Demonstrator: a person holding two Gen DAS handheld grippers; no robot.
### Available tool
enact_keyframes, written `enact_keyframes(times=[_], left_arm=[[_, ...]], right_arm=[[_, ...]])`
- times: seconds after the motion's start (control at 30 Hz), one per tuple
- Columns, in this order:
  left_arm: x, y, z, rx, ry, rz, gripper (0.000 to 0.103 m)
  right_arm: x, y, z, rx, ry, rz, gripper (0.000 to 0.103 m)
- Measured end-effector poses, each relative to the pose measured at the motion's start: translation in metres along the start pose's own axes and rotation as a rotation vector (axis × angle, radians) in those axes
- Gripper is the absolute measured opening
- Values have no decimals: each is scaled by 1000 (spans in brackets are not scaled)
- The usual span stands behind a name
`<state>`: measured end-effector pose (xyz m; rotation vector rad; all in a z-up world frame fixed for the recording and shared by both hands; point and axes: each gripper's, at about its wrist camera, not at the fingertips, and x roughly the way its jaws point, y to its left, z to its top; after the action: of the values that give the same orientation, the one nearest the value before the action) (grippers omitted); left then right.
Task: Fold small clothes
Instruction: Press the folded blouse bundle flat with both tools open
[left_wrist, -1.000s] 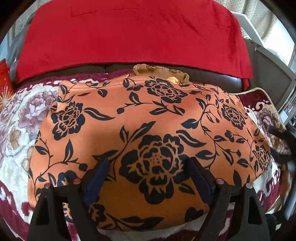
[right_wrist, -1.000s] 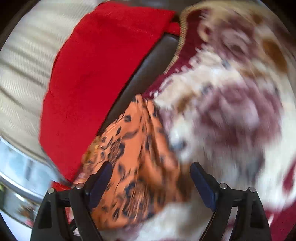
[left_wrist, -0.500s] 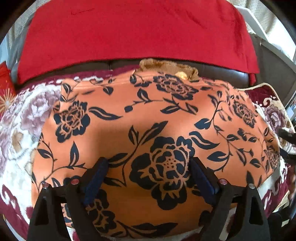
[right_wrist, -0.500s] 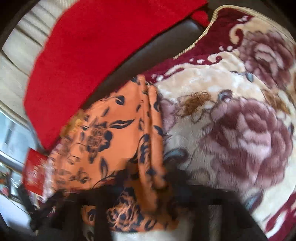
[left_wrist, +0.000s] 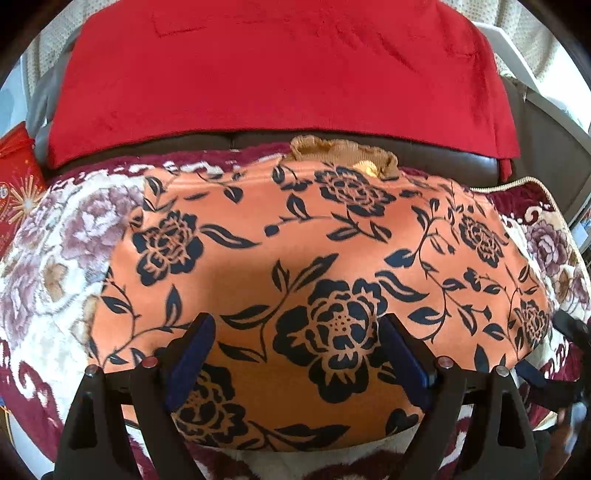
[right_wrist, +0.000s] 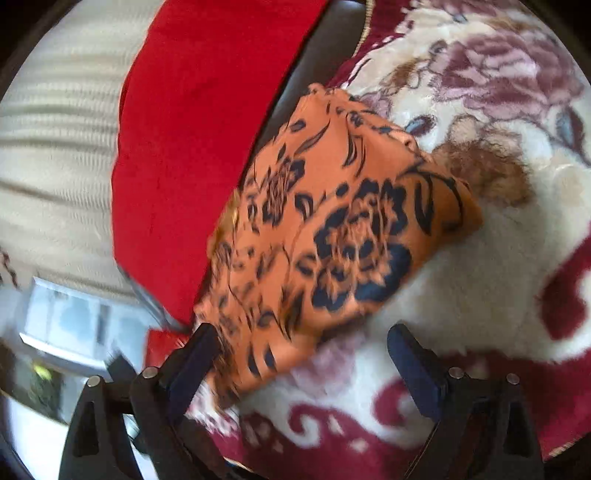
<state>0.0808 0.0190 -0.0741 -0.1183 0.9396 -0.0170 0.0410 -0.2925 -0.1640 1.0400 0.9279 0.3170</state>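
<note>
Hovering spread wide, both tongs (left_wrist: 295, 354) (right_wrist: 301, 360) frame the unlabelled orange floral garment (left_wrist: 314, 266).

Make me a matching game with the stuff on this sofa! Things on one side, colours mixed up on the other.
Things:
1. folded cloth
2. throw over the sofa back
3. fluffy blanket
4. finger pads of the left gripper

Colours:
A. plain red
B. dark blue
C. orange with dark flowers
D. cream and maroon with purple flowers

Pairs: 1-C, 2-A, 3-D, 4-B
</note>
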Motion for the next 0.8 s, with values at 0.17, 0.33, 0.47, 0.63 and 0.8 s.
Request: enact_keyframes(times=[0.17, 0.33, 0.47, 0.63, 0.8], left_arm=[[-5, 1, 3, -1, -6, -1, 91], [-4, 0, 6, 6, -13, 6, 91], [3, 2, 10, -7, -17, 15, 91], [32, 0, 7, 9, 37, 24, 91], [27, 1, 12, -7, 22, 17, 91]], right_arm=[[5, -5, 23, 87, -72, 3, 95], [8, 0, 41, 94, -126, 5, 93], [13, 6, 43, 54, -133, -35, 90], [18, 5, 40, 13, -130, -57, 90], [16, 4, 39, -20, -120, -70, 90]])
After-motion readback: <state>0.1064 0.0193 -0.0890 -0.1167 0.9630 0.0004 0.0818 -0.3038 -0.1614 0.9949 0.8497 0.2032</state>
